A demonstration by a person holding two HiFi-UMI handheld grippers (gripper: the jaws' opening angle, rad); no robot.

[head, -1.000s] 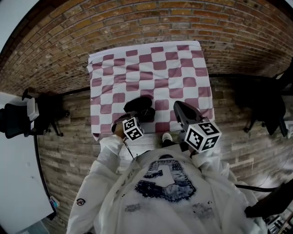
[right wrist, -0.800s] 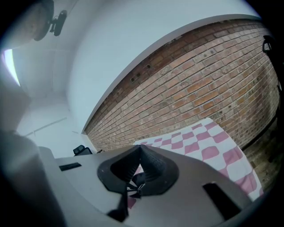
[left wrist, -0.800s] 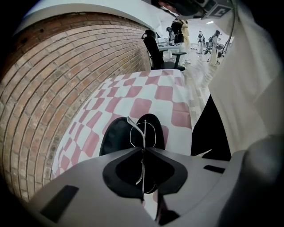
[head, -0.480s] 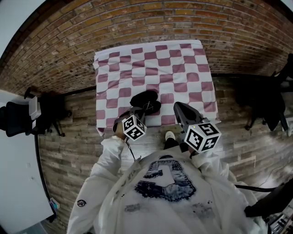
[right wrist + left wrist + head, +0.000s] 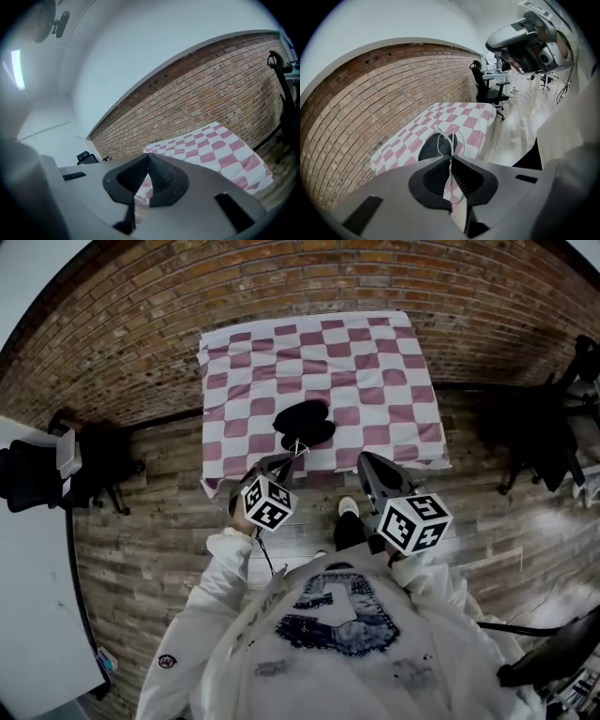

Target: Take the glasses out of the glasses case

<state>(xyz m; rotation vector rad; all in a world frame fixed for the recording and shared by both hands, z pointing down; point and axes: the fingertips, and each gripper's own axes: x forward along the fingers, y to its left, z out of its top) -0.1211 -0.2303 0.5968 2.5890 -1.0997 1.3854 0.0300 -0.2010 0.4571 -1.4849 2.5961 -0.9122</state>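
Pinching the thin wire glasses (image 5: 451,140), the left tongs (image 5: 450,158) are clamped on the frame. The black glasses case (image 5: 305,423) lies on the checkered worktop (image 5: 375,362) at their 12 o'clock. At 3 o'clock, the right tongs (image 5: 147,158) are closed together, empty.

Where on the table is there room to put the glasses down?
The cloth is bare all along the far side by the brick wall, and on both sides of the case. Only the near middle is crowded, where the case lies and the left gripper holds the glasses.
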